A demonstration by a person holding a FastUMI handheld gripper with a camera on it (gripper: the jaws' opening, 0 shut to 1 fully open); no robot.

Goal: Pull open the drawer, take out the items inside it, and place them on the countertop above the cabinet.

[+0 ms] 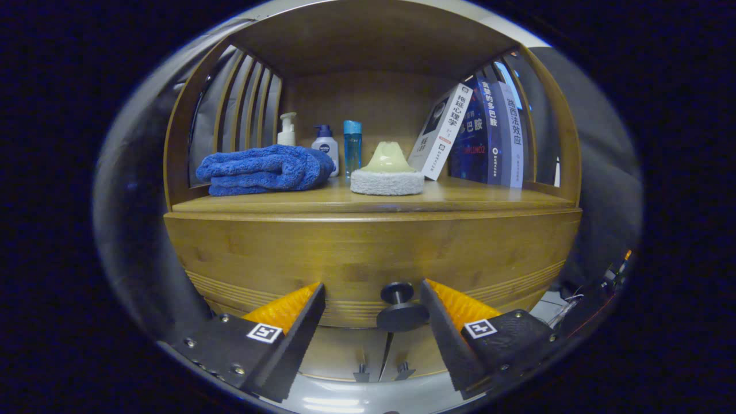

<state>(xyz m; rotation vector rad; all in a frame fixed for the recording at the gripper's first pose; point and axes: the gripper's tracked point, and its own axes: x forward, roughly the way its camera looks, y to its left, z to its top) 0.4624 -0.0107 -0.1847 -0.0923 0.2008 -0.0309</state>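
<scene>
The gripper point(372, 310) is holding its fingers wide apart around the drawer knob point(401, 309), which is sitting nearer the right finger on the closed wooden drawer point(368, 259), below the countertop point(460, 198) bearing a blue towel point(264, 169).

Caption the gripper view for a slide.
Open hand-held gripper straddles the closed drawer's knob, below a countertop holding a blue towel.

The drawer point(368, 259) is closed, so whatever lies inside is hidden. The folded towel point(264, 169) covers the lower parts of the pump bottle point(286, 130) and the white bottle point(326, 146) at the counter's back edge. The right finger point(445, 322) overlaps the knob's point(399, 307) right rim; whether it touches is unclear.
</scene>
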